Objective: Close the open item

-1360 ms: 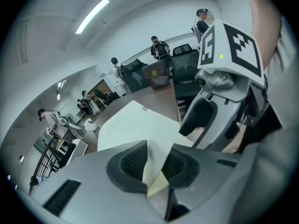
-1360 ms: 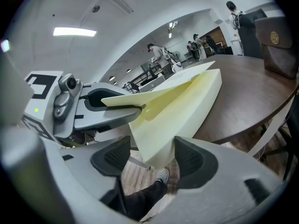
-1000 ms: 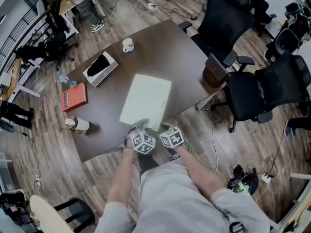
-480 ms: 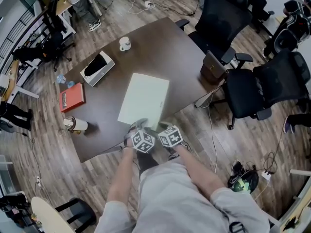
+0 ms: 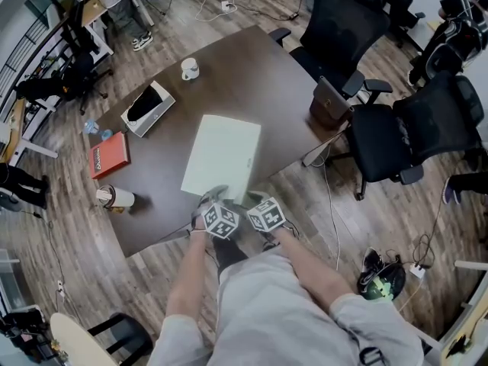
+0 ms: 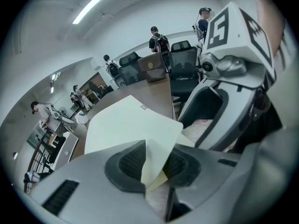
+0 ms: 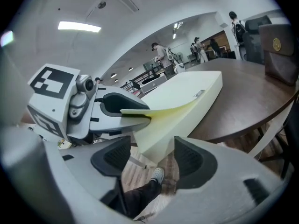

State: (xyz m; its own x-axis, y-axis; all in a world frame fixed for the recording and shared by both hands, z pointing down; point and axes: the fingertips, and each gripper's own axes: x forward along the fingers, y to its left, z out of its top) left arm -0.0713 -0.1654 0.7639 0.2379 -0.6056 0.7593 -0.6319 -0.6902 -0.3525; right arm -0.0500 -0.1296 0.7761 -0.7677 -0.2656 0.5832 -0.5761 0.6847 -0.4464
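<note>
A pale yellow-green flat box (image 5: 221,157) lies on the dark brown table (image 5: 252,82), its near end at the table's edge. My left gripper (image 5: 216,198) is at that near end, shut on the thin lid flap (image 6: 156,148), which runs between its pads. In the right gripper view the left gripper (image 7: 126,113) holds the lid (image 7: 187,97) lifted a little off the box's body, leaving a wedge-shaped gap. My right gripper (image 5: 255,199) sits just beside it, open. The box's near corner (image 7: 156,143) lies above the gap between its pads (image 7: 114,160), untouched.
On the table's far and left parts stand a white mug (image 5: 189,69), a white and black tissue box (image 5: 147,107), a red book (image 5: 105,155) and a paper cup (image 5: 114,197) on its side. Black office chairs (image 5: 347,21) and a brown bag (image 5: 328,101) stand to the right.
The head view has shifted slightly, so everything sits a little higher and further left. Both grippers stay at the box's near end.
</note>
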